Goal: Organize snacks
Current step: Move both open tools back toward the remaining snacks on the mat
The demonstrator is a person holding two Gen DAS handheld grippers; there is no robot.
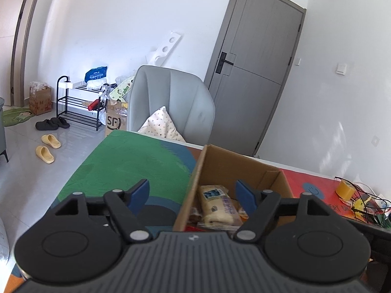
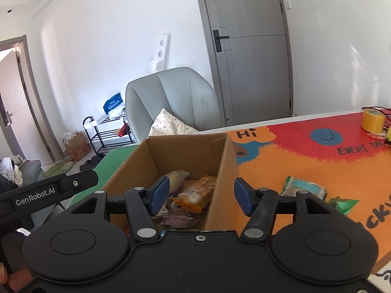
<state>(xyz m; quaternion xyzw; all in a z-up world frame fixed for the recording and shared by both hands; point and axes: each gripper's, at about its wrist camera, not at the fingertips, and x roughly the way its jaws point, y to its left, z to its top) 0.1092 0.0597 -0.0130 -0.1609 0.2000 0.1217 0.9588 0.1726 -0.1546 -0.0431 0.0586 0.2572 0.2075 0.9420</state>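
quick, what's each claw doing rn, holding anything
Left claw: open, empty, above the cardboard box.
Right claw: open, empty.

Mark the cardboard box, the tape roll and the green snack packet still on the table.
cardboard box (image 2: 221, 171), right wrist view, right outer wall.
tape roll (image 2: 372, 122), right wrist view, yellow side.
green snack packet (image 2: 304, 189), right wrist view, wrapper middle.
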